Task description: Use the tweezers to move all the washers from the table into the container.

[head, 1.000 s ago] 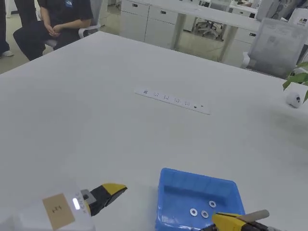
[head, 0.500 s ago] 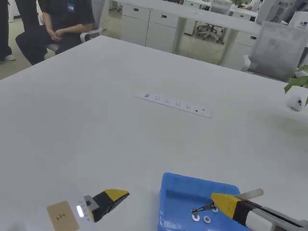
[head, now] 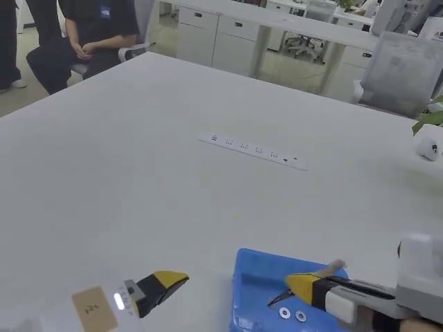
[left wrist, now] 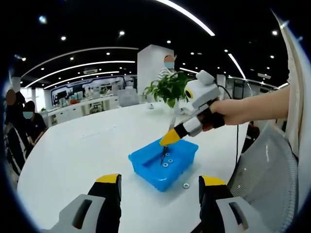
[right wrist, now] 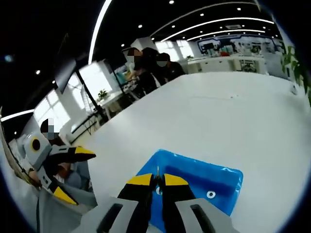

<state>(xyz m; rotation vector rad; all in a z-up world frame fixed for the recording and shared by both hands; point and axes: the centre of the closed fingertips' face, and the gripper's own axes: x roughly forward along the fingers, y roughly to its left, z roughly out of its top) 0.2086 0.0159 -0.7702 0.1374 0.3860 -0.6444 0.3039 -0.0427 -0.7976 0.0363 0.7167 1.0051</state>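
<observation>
Comparing with a second ago, I see my right gripper (head: pixel 303 285) has come forward from the bottom edge of the head view. It now hangs over the blue container (head: pixel 257 271), with more of its white body showing. Its jaws are pressed together on the tweezers (head: pixel 278 299), whose dark tips point down into the container, just above the washers (head: pixel 284 313). My left gripper (left wrist: pixel 160 180) has hardly shifted: it sits low at my left, apart from the container, jaws spread wide with nothing between them. The power strip (head: pixel 252 150) sits a touch lower in the picture, but that is my head moving, not the strip.

From the left gripper view I get ground beyond the bottom edge of the head view: a loose washer (left wrist: pixel 186 185) lies on the white table (left wrist: pixel 73 160), just beside the container's wall and outside it. That view also shows the hand (left wrist: pixel 228 111) carrying the right gripper, and a plant (left wrist: pixel 170 90) behind it. The right gripper view looks straight along the tweezers into the container and catches the left gripper at its left edge, jaws apart.

Inside the container, the head view shows two washers side by side near the tweezer tips. The left gripper view shows a small cluster there, though I cannot count them surely. I cannot tell whether the tips hold a washer.
</observation>
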